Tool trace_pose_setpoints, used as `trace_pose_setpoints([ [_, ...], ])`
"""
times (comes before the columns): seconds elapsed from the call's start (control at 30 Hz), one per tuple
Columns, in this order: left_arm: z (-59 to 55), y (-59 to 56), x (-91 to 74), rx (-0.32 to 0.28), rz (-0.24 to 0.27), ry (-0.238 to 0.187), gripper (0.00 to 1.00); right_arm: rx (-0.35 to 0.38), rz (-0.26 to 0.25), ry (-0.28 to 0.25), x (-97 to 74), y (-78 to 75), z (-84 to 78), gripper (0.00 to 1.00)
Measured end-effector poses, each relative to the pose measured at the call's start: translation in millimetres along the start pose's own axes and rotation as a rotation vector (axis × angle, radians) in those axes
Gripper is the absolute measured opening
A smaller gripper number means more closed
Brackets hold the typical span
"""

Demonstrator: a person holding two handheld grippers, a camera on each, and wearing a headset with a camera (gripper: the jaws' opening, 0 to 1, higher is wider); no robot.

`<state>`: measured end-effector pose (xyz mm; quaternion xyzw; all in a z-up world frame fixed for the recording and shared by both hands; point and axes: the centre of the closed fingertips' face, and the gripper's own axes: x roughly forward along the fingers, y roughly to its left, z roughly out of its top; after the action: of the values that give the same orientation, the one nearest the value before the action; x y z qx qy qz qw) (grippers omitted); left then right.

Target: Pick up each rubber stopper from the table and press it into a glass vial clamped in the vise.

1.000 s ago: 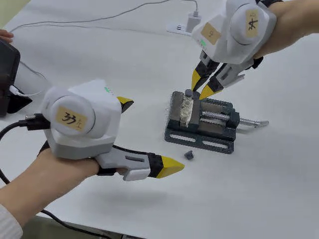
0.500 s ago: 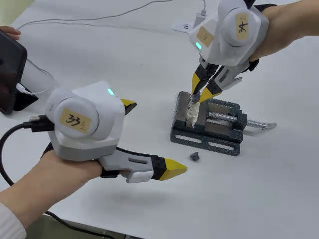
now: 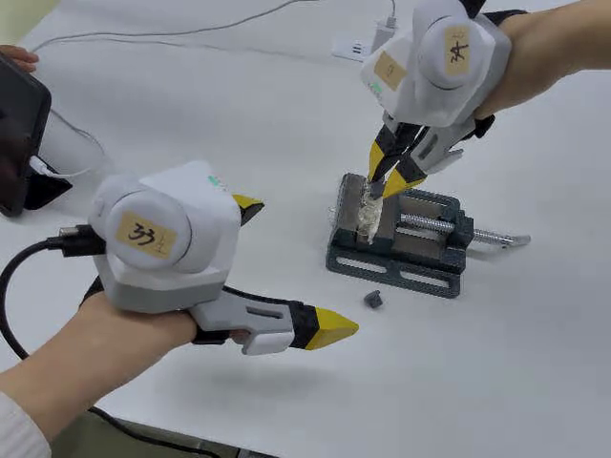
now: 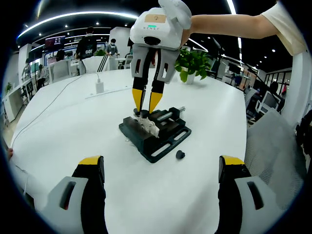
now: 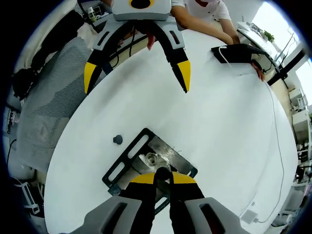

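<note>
Right tongs [image 3: 384, 181] clamp a rubber stopper [image 5: 163, 174] over the glass vial [image 3: 367, 216] in the vise [image 3: 420, 250]. Left tongs [image 3: 294, 265] gape apart; another stopper [image 3: 373, 300] lies nearby.

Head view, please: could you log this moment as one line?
right gripper shut on stopper at vial in vise | left gripper open above table | spare stopper beside vise

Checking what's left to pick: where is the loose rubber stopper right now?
In the head view the loose stopper lies on the table just in front of the vise, apart from it, with the open left gripper nearby.
</note>
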<state>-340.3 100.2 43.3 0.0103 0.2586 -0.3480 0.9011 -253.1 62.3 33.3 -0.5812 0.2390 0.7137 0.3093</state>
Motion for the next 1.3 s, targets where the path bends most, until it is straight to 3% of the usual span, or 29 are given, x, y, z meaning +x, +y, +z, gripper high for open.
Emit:
trace_pose_setpoints([
  [0.5, -3.4, 0.1, -0.4, -0.004, 0.001, 0.001, 0.97, 0.015, -0.001, 0.002, 2.5, -3.1, -2.2, 0.04],
  [0.73, -6.0, 0.3, 0.3, -0.009, -0.001, 0.005, 0.97, 0.021, -0.003, -0.012, 0.3, -1.5, 4.6, 0.04],
  [0.8, -6.6, 0.3, 0.4, -0.014, -0.002, 0.005, 0.97, -0.028, -0.007, 0.027, 0.6, -1.8, 2.6, 0.04],
  [0.97, -7.7, -0.4, 0.7, -0.012, -0.003, 0.008, 0.97, 0.018, -0.002, 0.007, 1.3, -2.7, 1.5, 0.05],
  [1.3, -8.2, -0.6, 1.1, -0.017, -0.004, 0.007, 0.96, 0.034, 0.002, 0.008, 2.3, -3.4, 1.6, 0.05],
])
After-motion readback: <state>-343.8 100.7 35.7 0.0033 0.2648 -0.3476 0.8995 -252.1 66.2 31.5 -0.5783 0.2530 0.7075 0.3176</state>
